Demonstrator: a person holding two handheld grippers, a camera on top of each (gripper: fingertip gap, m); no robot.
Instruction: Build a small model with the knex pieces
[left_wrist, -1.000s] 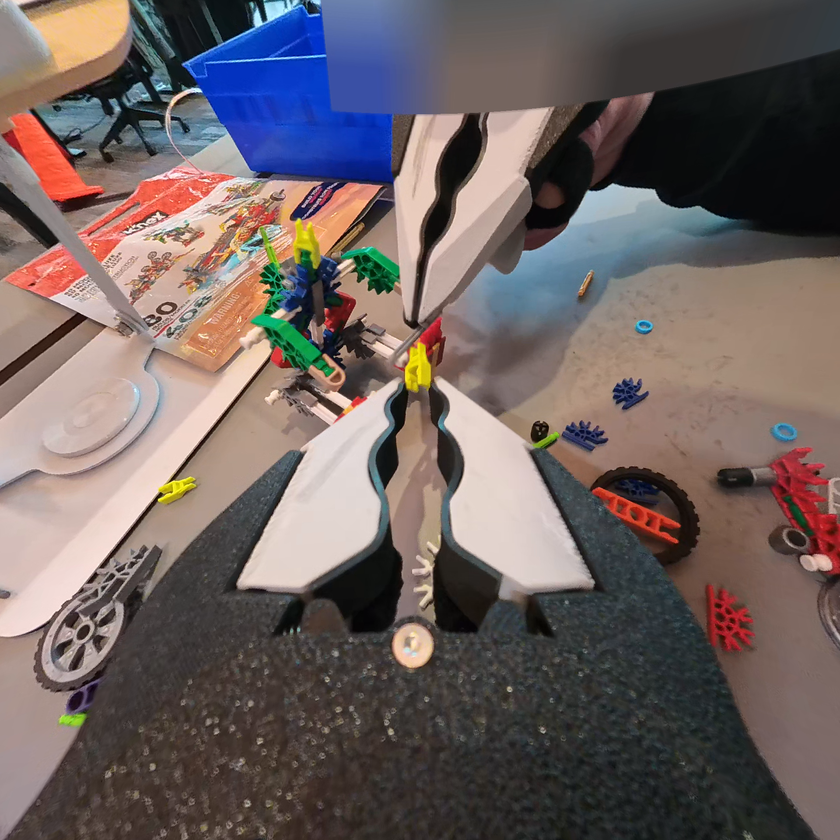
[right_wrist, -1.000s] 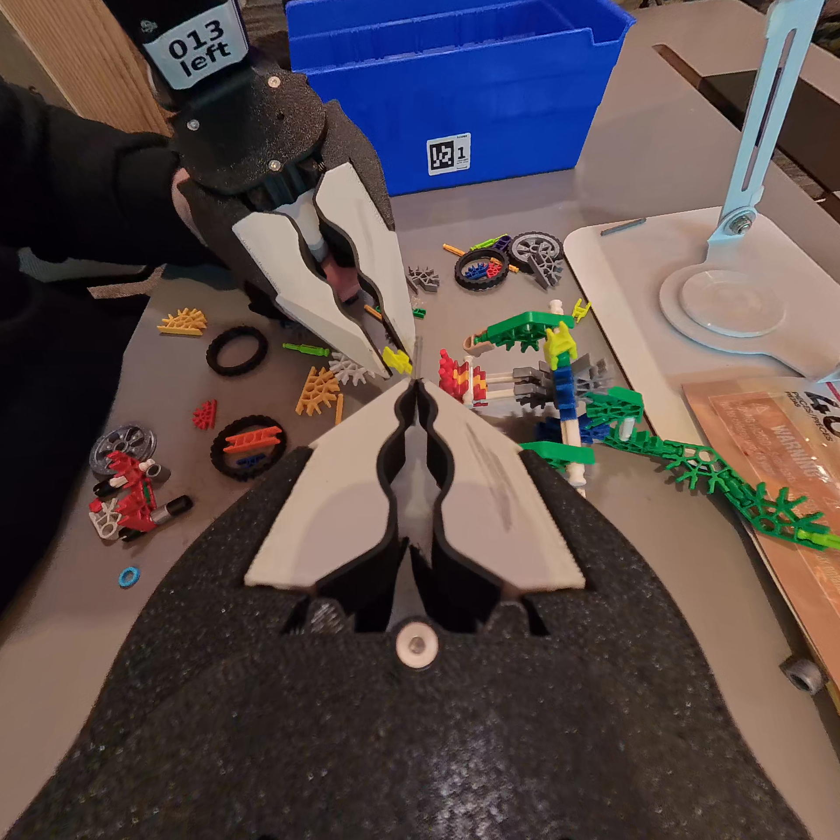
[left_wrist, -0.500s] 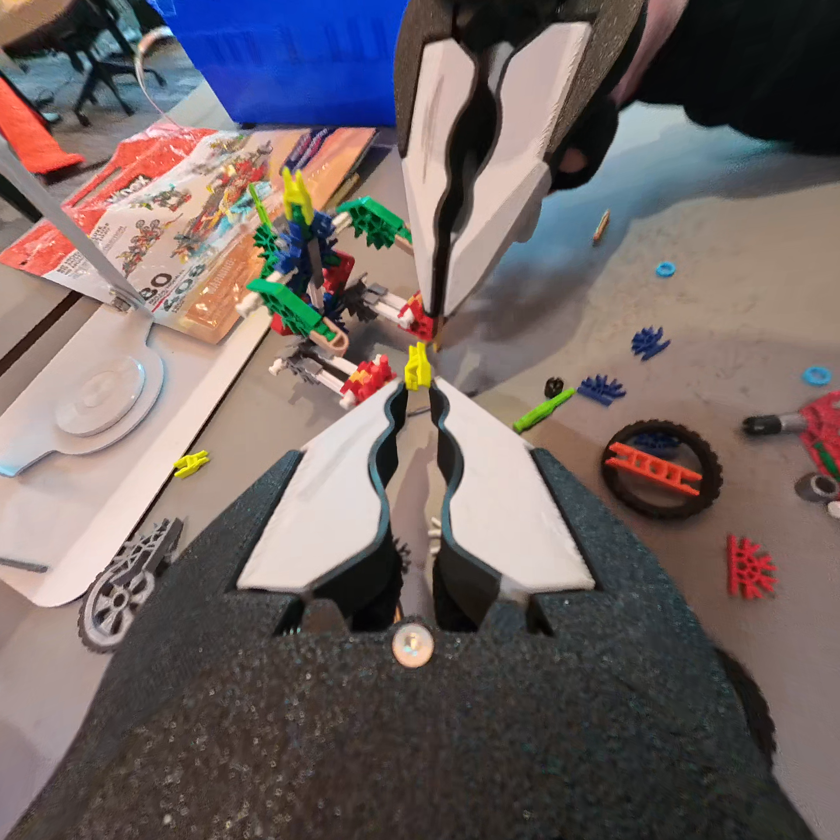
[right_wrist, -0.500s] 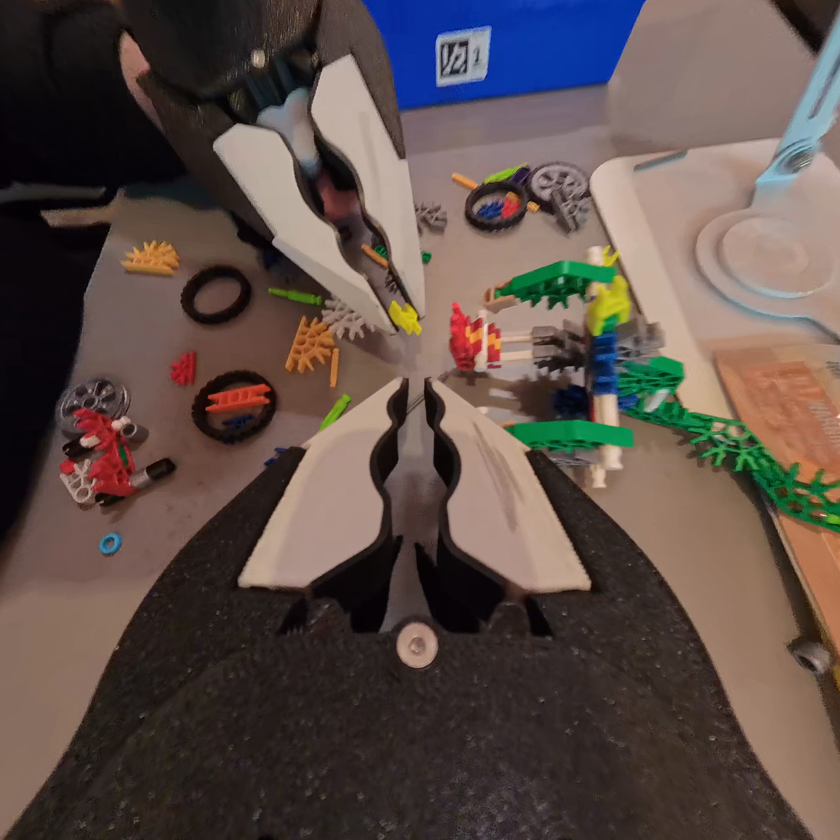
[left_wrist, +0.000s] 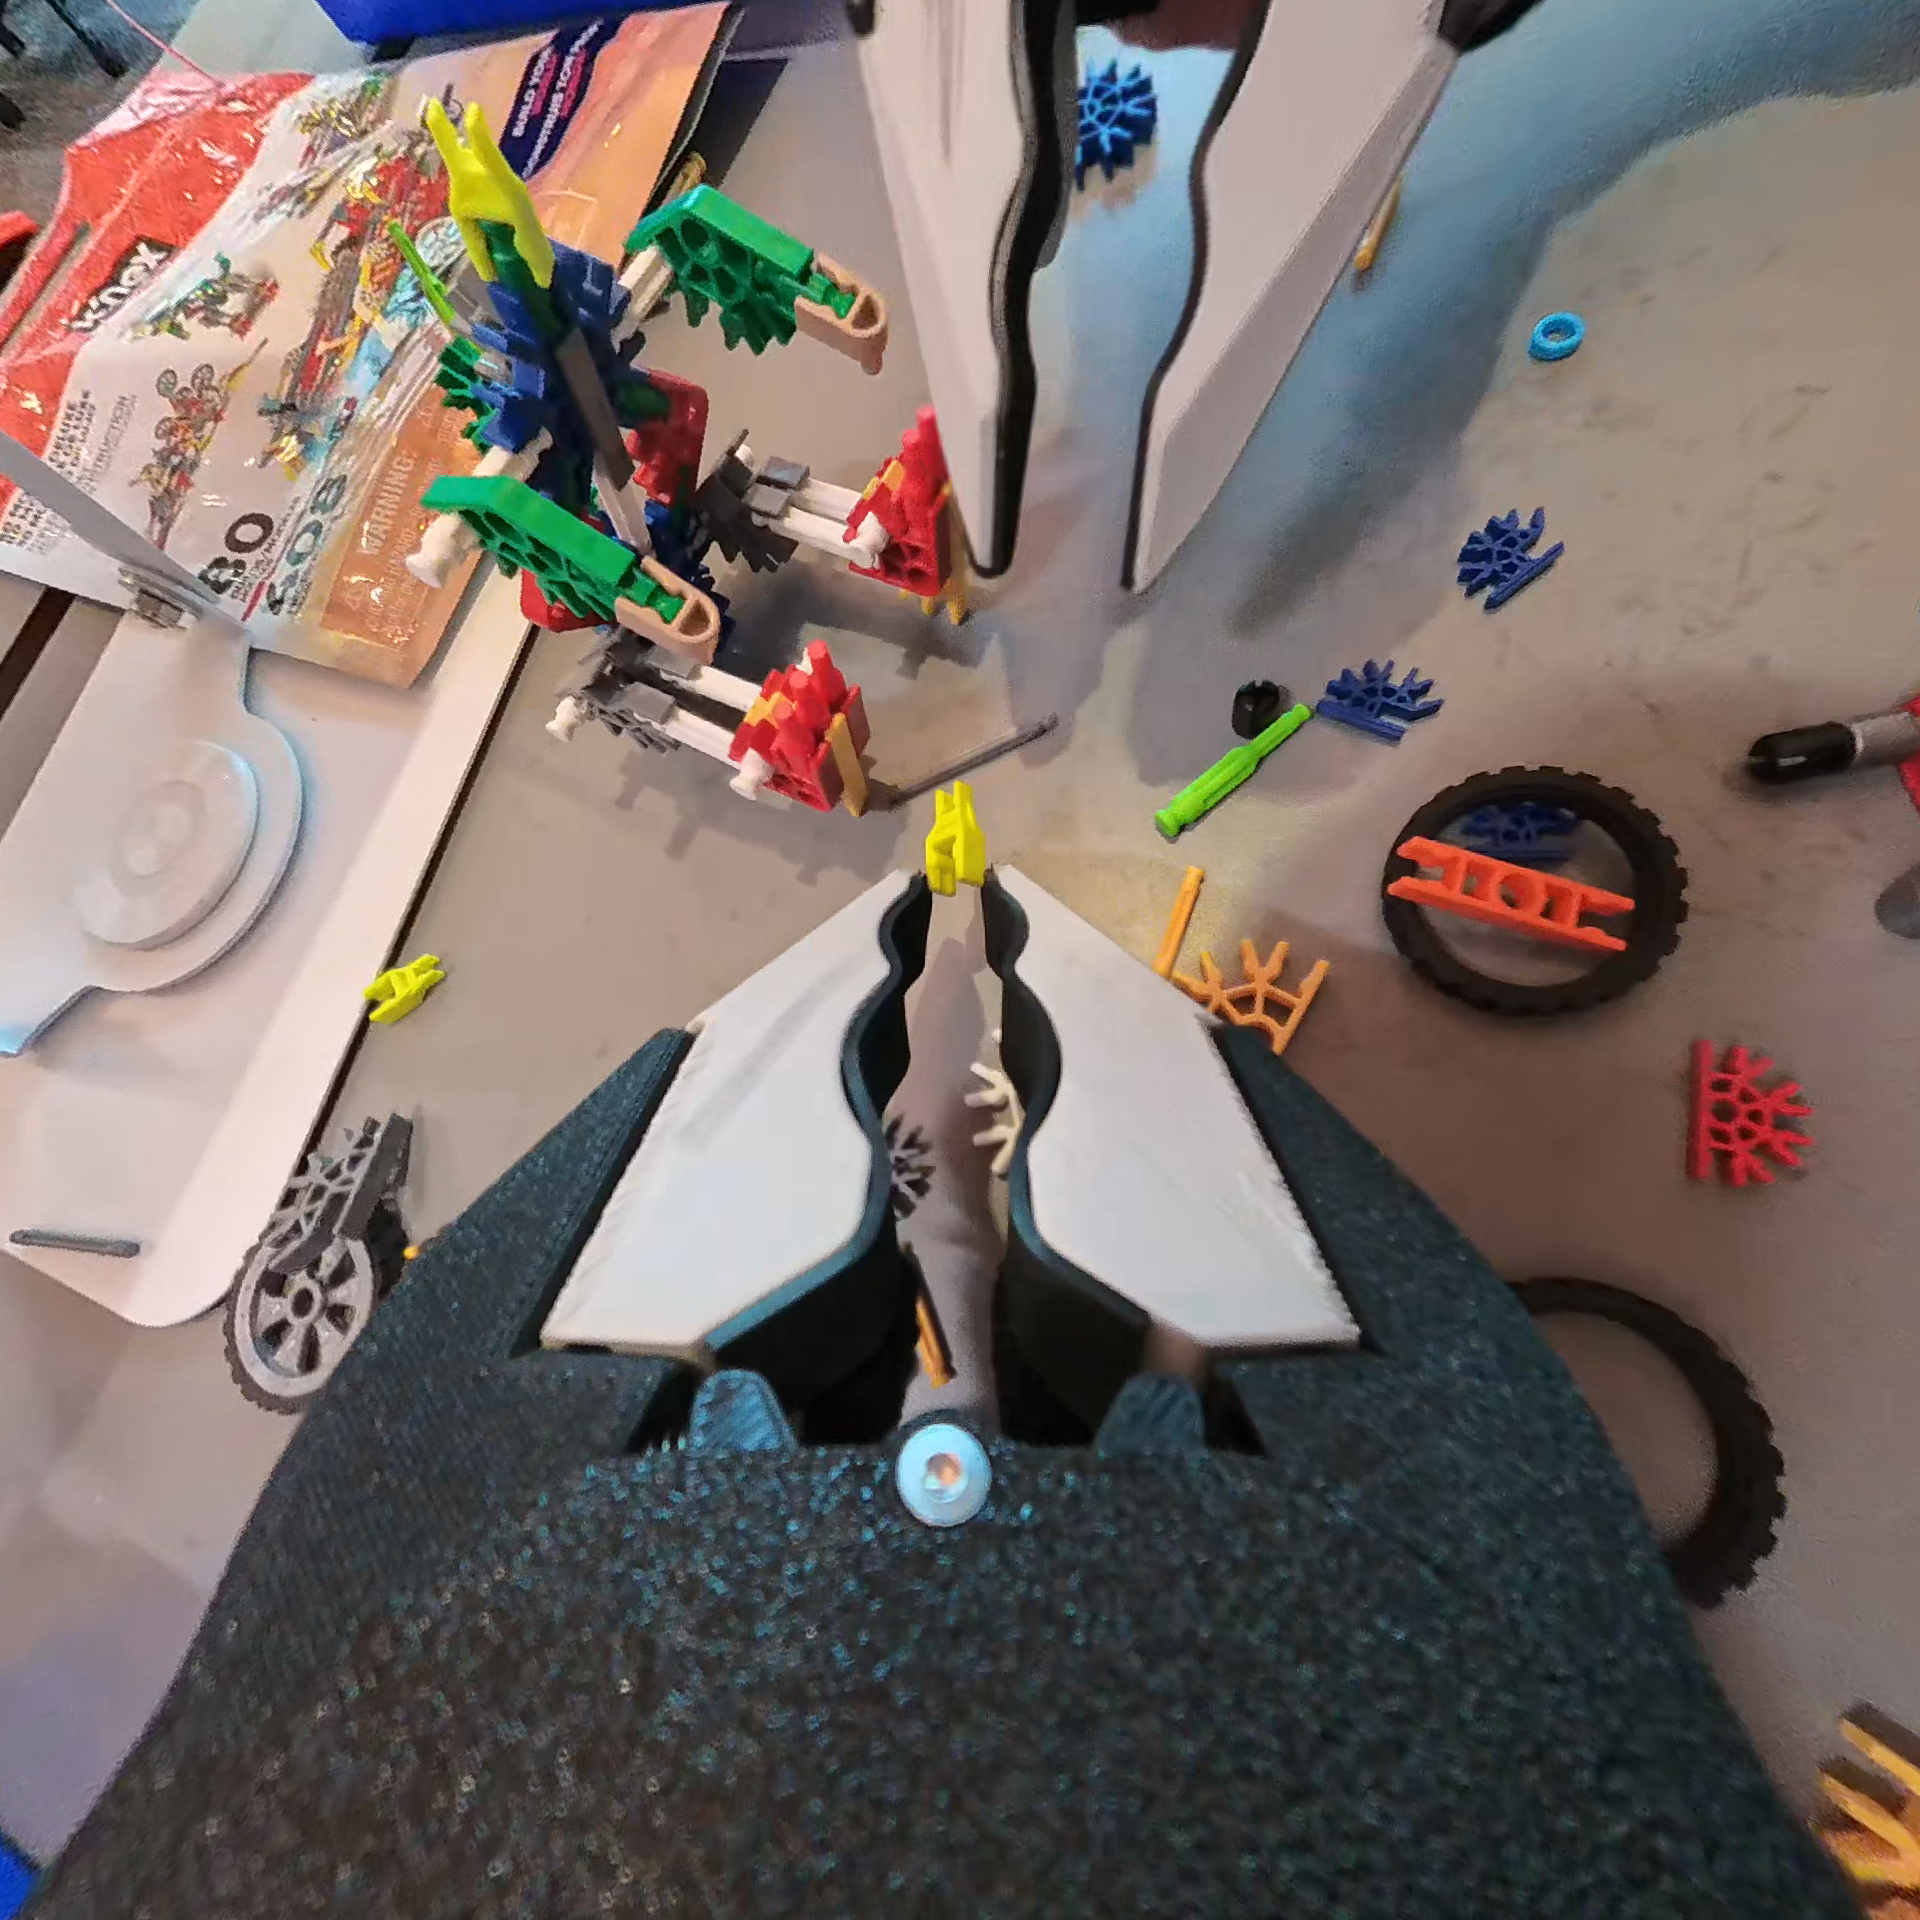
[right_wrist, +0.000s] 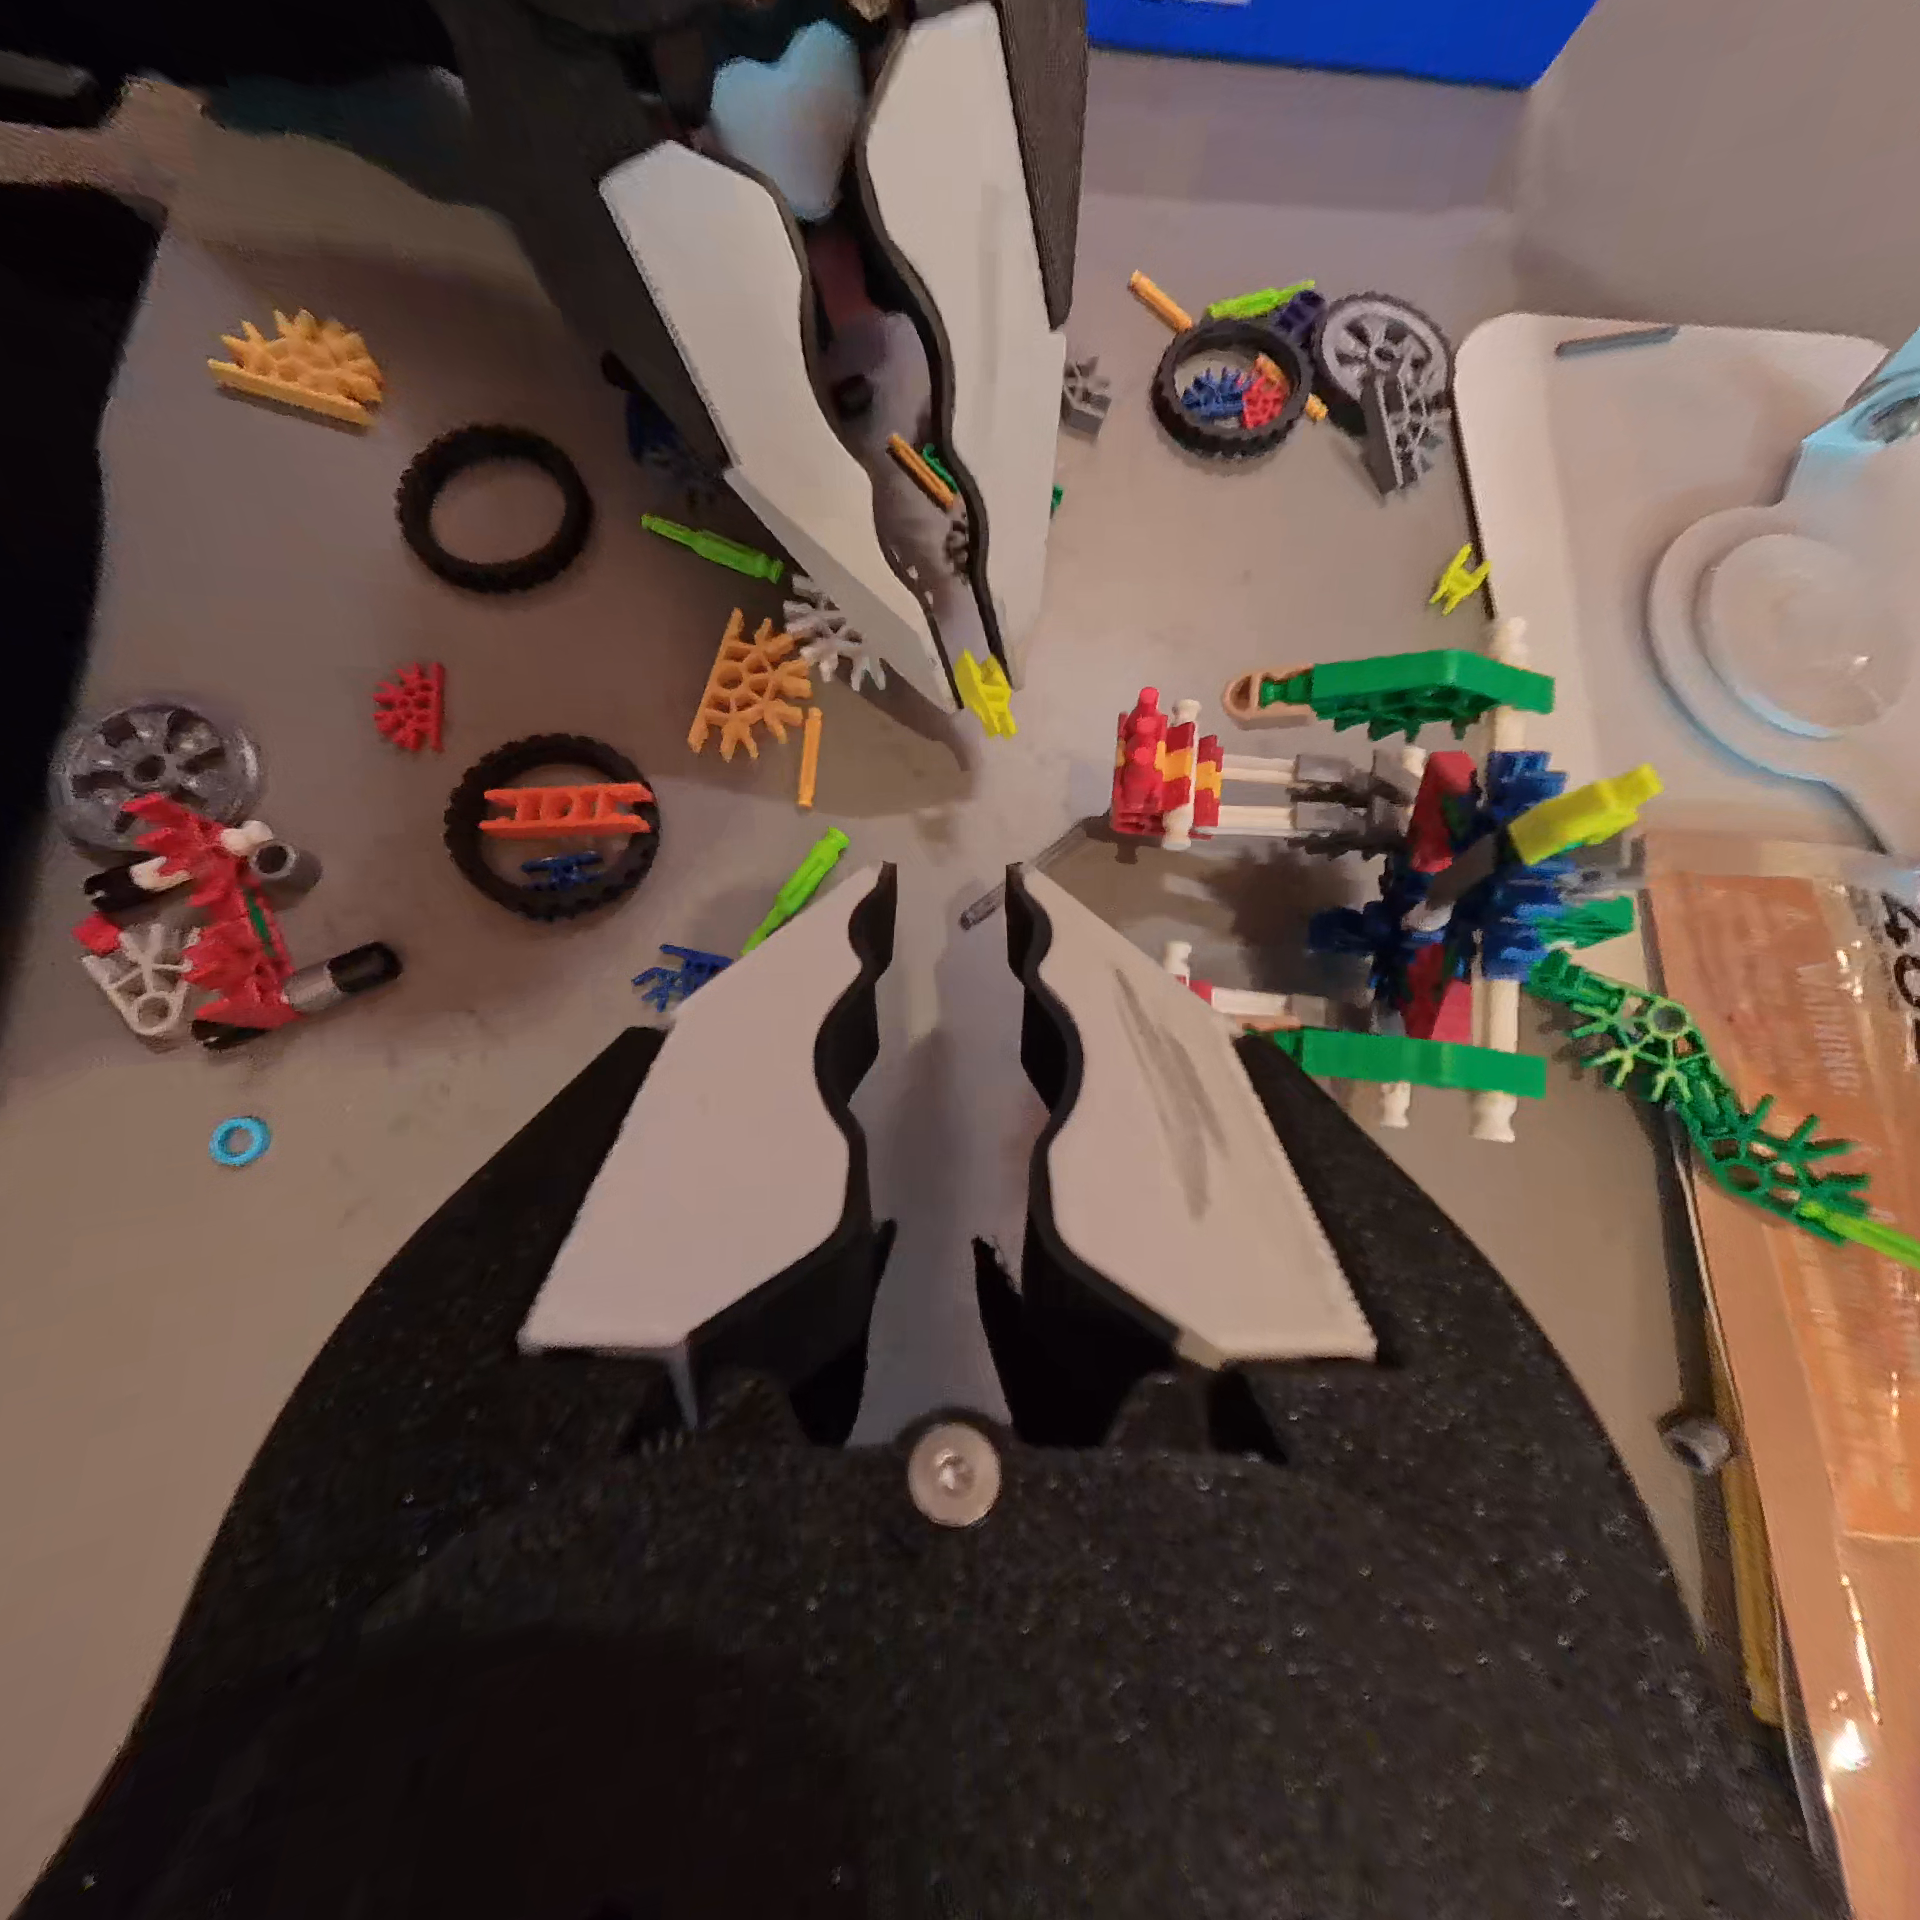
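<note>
Yellow clip: small bright yellow forked connector, pinched upright at the tips of the left gripper, above the grey table.
Left wrist view: toy model of green, blue, red and white rods at 10 o'clock of the clip; thin grey rod on the table just past the clip; right gripper at 12 o'clock, fingers spread, nothing between them; tyre with orange ladder piece at 3 o'clock.
Right wrist view: right gripper spread, empty, grey rod by its right tip; left gripper at 12 o'clock pinching the yellow clip; toy model at 3 o'clock; orange connector at 10 o'clock.
</note>
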